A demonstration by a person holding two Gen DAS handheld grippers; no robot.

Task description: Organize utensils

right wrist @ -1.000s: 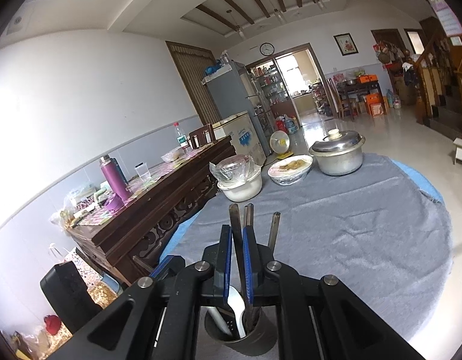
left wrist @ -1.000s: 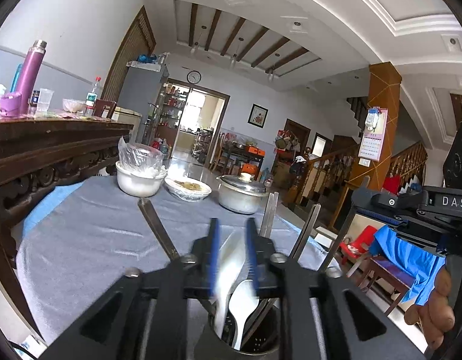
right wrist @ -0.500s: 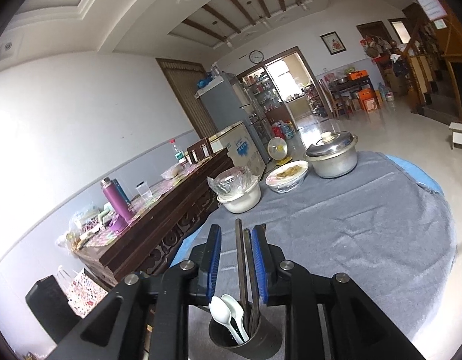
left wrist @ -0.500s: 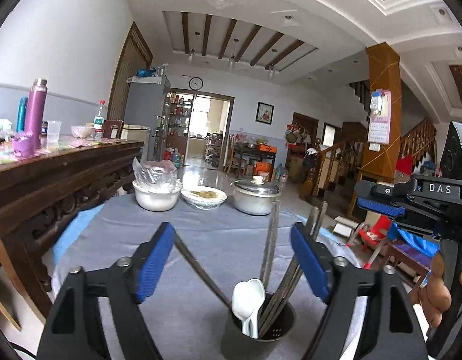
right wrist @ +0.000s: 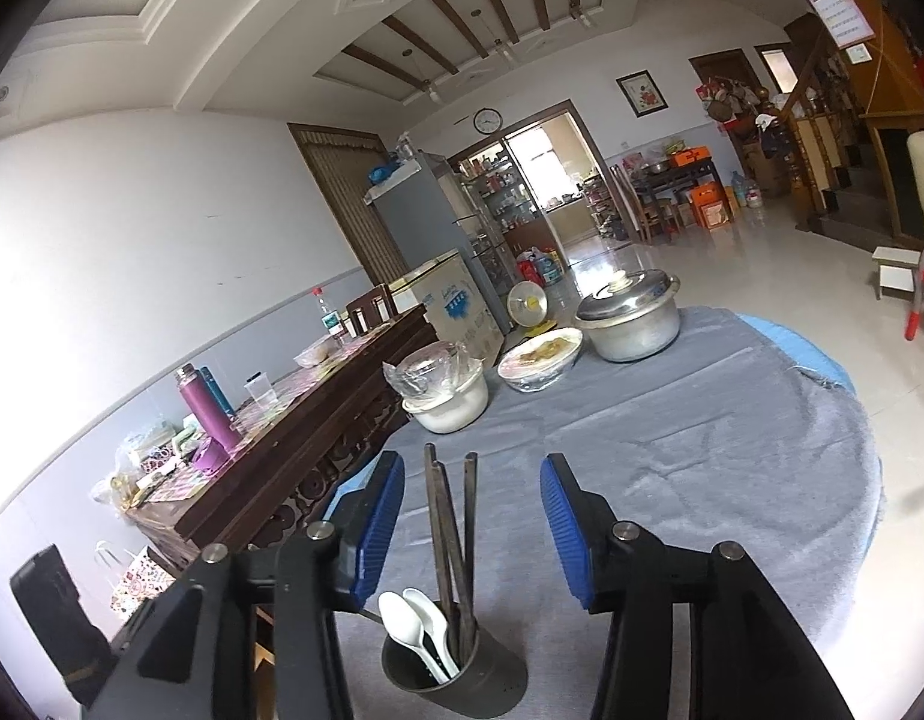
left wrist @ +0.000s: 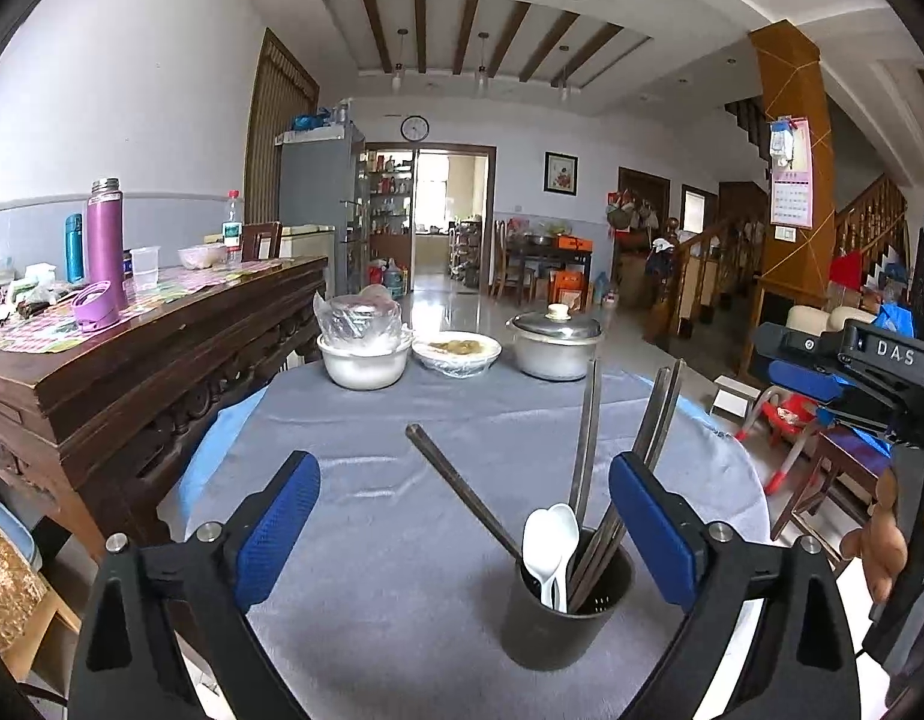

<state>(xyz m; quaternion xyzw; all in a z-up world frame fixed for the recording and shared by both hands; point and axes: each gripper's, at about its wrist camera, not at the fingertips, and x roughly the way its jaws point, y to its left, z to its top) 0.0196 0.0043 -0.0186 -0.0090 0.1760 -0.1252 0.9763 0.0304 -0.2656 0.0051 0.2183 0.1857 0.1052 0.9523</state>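
A dark utensil holder point(left wrist: 567, 606) stands on the grey tablecloth point(left wrist: 372, 480) and holds two white spoons point(left wrist: 549, 540) and several dark chopsticks point(left wrist: 588, 438). One chopstick point(left wrist: 456, 483) leans out to the left. My left gripper point(left wrist: 462, 534) is open and empty, its blue pads wide apart above the holder. In the right wrist view the holder point(right wrist: 450, 666) with the spoons point(right wrist: 417, 624) and chopsticks point(right wrist: 450, 516) sits below my right gripper point(right wrist: 471, 534), which is open and empty. The right gripper's body also shows at the right edge of the left wrist view point(left wrist: 852, 372).
At the table's far side stand a white bowl covered in plastic point(left wrist: 365, 354), a dish of food point(left wrist: 458, 351) and a lidded metal pot point(left wrist: 555, 345). A dark wooden sideboard point(left wrist: 132, 360) with a purple flask point(left wrist: 105, 240) runs along the left. A red stool point(left wrist: 786, 420) stands right.
Both grippers opened: the left let go of a white spoon, the right let go of chopsticks. Both pulled up and back from the holder.
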